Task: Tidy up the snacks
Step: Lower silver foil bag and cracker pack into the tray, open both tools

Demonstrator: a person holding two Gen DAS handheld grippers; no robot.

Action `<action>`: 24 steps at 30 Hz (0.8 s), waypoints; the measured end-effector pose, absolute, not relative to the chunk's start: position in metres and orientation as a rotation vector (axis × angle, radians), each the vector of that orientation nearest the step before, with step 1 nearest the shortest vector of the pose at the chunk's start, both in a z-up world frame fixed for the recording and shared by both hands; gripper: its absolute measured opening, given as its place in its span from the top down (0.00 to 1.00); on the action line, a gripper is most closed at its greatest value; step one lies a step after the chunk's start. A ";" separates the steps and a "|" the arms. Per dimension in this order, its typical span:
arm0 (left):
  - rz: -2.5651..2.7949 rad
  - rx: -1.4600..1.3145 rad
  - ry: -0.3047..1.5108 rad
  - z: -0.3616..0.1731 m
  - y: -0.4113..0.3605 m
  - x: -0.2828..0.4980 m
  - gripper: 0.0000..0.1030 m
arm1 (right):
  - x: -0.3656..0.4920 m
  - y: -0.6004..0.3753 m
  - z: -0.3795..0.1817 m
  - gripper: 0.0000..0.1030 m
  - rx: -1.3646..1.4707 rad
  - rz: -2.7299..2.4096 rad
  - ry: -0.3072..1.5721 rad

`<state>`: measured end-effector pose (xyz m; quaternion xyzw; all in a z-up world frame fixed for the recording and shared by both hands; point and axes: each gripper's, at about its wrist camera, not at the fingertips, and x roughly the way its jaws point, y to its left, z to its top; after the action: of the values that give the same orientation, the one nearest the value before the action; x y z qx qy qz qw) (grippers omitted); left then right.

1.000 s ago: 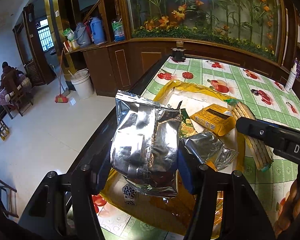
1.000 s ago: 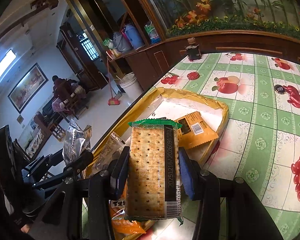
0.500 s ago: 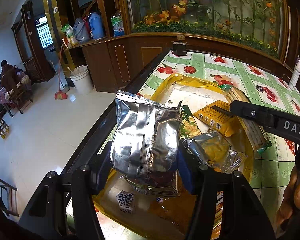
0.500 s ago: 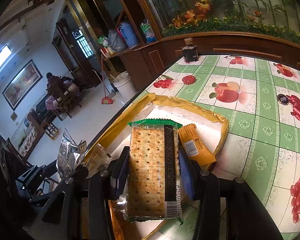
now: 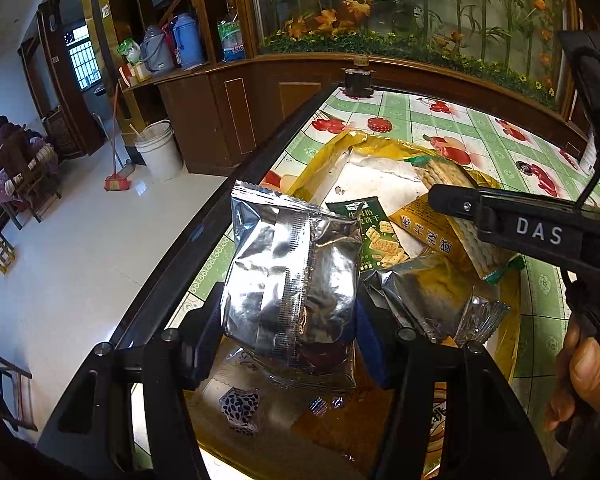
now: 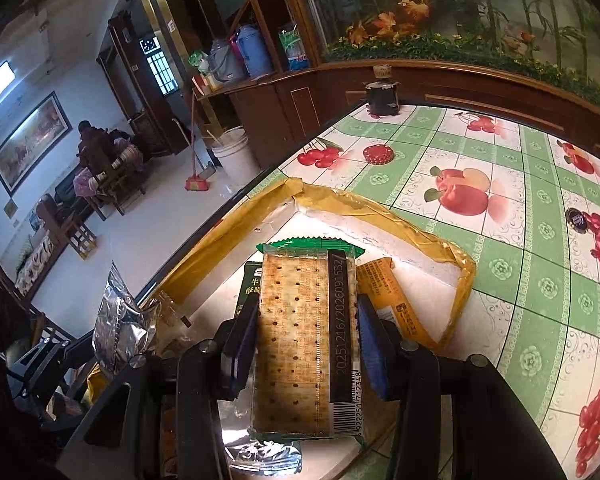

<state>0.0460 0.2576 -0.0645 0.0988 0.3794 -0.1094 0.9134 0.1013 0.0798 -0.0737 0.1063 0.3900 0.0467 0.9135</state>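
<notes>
Over a yellow-rimmed tray [image 6: 420, 236] on the fruit-patterned surface [image 6: 520, 184], the left gripper [image 5: 290, 344] clamps a silver foil pouch [image 5: 292, 284] and the right gripper [image 6: 306, 346] clamps a cracker pack [image 6: 304, 336], both poised above snacks already lying inside, seemingly for sorting.

A silver foil packet [image 5: 292, 280], a tan dotted cracker pack [image 6: 306, 344], a yellow-edged box [image 6: 380, 208], on a green-checked, fruit-printed surface [image 6: 500, 184].
</notes>
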 end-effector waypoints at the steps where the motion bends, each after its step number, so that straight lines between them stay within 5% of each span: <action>1: -0.227 0.205 0.783 -0.065 0.257 0.047 0.43 | 0.103 0.081 -0.074 0.54 0.206 0.092 0.805; 6: -0.222 0.201 0.797 -0.065 0.258 0.050 0.42 | 0.110 0.086 -0.075 0.51 0.196 0.089 0.827; 8: -0.220 0.190 0.795 -0.063 0.260 0.049 0.41 | 0.107 0.086 -0.073 0.40 0.205 0.090 0.819; 17: -0.208 0.165 0.723 -0.041 0.268 0.030 0.36 | 0.057 0.063 -0.046 0.28 0.263 0.052 0.741; 24: -0.244 0.156 0.664 -0.020 0.263 0.006 0.32 | -0.020 0.038 -0.043 0.26 0.315 -0.003 0.705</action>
<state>0.0055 0.2633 -0.0200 0.0764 0.3249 -0.1194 0.9351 -0.0198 0.0381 -0.0427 0.1535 0.3439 -0.0016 0.9264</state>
